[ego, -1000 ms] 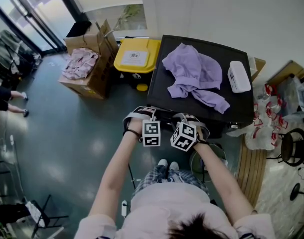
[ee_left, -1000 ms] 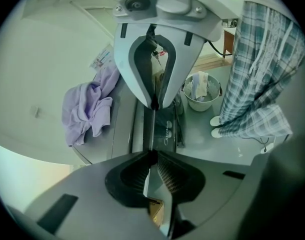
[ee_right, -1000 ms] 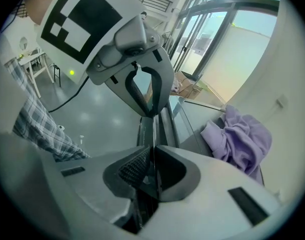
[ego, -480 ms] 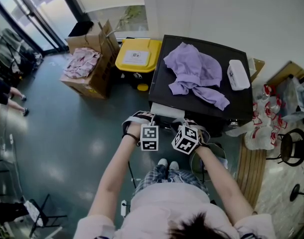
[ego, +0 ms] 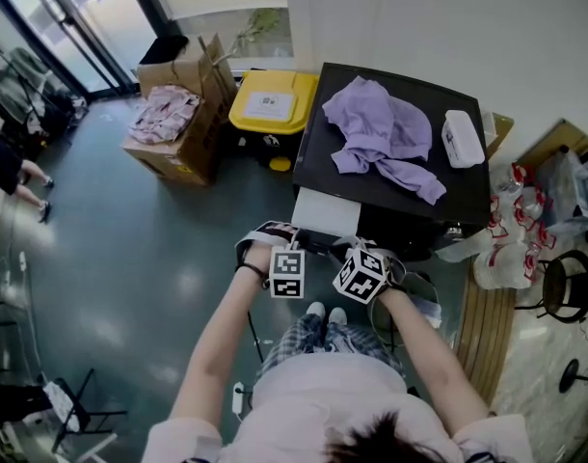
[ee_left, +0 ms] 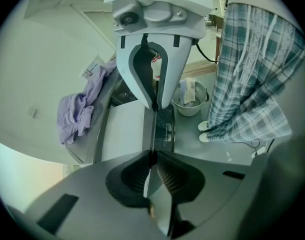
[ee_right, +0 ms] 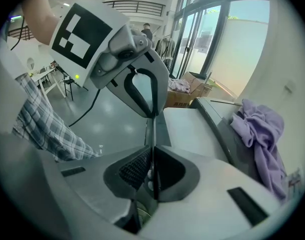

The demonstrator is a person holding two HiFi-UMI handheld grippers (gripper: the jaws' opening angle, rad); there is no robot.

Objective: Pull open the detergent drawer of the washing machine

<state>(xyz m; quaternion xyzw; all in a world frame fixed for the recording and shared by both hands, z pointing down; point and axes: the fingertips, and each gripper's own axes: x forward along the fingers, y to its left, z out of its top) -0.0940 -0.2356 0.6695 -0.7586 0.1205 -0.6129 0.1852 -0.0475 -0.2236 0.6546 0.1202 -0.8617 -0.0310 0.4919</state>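
Right now the left tongs point(ee_left: 153, 158) are clenched on the thin dark front panel of the detergent drawer point(ee_left: 123, 130), and the right tongs point(ee_right: 152, 156) pinch the same panel's edge just beside them. In the head view the left tongs point(ego: 292, 235) and right tongs point(ego: 346, 245) sit side by side at the drawer's front, each held in one of the person's hands.

The detergent drawer point(ego: 323, 210) stands pulled out toward 6 o'clock from the front of the washing machine point(ego: 465, 193), at its 9 o'clock end, with its pale top exposed. At 12 o'clock from the tongs a purple garment point(ego: 381, 133) lies crumpled on the machine's black top, with a white box point(ego: 463, 138) at about 1 o'clock near the machine's far edge. On the floor at 11 o'clock stands a yellow-lidded bin point(ego: 270, 104), touching a cardboard box point(ego: 178, 152) at 10 o'clock.
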